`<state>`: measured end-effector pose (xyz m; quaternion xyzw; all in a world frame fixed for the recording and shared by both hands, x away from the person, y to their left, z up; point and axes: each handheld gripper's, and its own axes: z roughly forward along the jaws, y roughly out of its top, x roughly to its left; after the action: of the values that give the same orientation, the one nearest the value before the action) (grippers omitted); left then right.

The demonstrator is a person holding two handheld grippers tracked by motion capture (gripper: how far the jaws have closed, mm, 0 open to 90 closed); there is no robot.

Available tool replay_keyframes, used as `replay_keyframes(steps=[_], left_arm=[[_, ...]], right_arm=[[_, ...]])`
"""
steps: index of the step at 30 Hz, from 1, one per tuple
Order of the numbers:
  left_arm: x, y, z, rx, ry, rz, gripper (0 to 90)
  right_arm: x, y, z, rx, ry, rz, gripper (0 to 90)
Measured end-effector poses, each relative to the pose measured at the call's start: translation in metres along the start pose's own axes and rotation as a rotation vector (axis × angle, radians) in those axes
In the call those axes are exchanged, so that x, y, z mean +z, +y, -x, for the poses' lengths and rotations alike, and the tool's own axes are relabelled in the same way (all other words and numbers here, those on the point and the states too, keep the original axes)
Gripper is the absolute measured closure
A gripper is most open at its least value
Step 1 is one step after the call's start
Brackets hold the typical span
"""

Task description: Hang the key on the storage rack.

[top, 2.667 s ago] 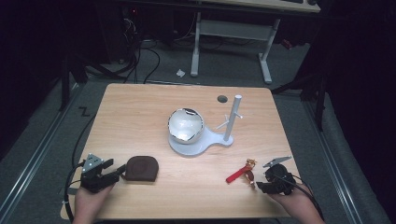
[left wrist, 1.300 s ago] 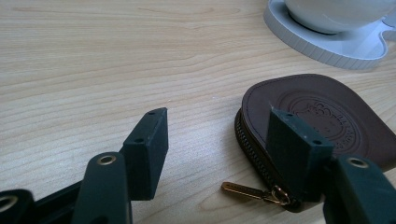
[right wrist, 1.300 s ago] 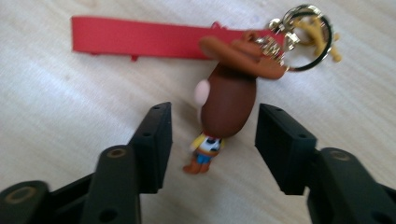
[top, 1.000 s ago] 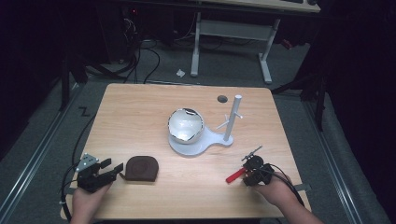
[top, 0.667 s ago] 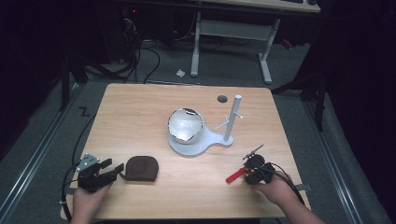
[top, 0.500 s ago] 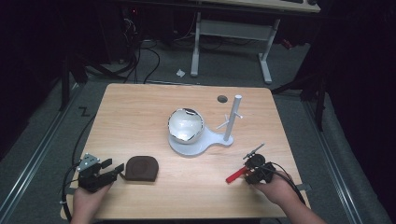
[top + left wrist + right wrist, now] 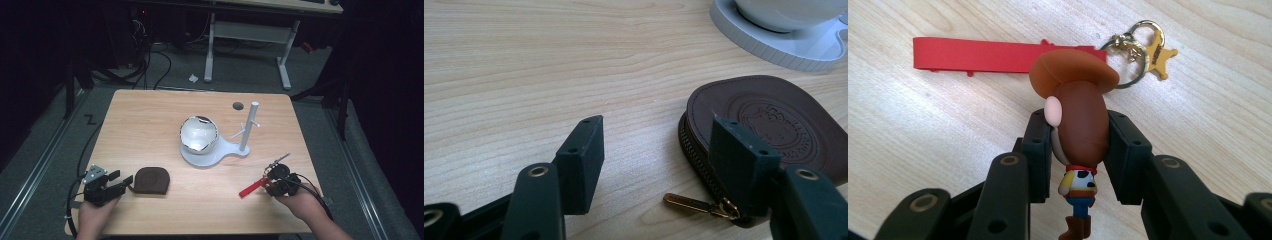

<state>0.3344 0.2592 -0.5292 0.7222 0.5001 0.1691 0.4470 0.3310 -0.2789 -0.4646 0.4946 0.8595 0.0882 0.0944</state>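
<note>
Your right gripper [image 7: 1079,145] has its jaws closed on the head of the cowboy figure keychain [image 7: 1079,125], near the counter [image 7: 150,120] edge right of the white stand [image 7: 215,150]. Its red strap [image 7: 998,55] lies flat on the wood. Your left gripper [image 7: 659,155] rests with jaws spread and empty beside the brown zip pouch [image 7: 769,120], left of the stand.

- The left gripper [image 7: 656,150] sits low over the wooden table [image 7: 524,60], its jaws spread apart.
- A brown leather pouch [image 7: 774,120] lies flat just ahead, an embossed round emblem on top.
- Its zip edge touches or passes behind the right-hand jaw.
- The brass zip pull [image 7: 689,204] lies between the jaws.
- A white base [image 7: 784,50] is farther off.
</note>
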Motion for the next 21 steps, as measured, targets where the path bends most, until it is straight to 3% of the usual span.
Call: replay_keyframes(steps=[11, 14, 21], left_arm=[[0.000, 0.000, 0.000, 0.001, -0.004, 0.003, 39.4], [0.001, 0.000, 0.000, 0.000, -0.004, 0.000, 39.0], [0.001, 0.000, 0.000, -0.004, -0.004, 0.001, 38.5]], right_arm=[[-0.016, -0.005, 0.006, 0.006, 0.019, 0.045, 66.2], [-0.021, -0.006, 0.006, 0.019, 0.044, 0.049, 66.4], [-0.035, -0.004, 0.007, 0.021, 0.044, 0.077, 66.3]])
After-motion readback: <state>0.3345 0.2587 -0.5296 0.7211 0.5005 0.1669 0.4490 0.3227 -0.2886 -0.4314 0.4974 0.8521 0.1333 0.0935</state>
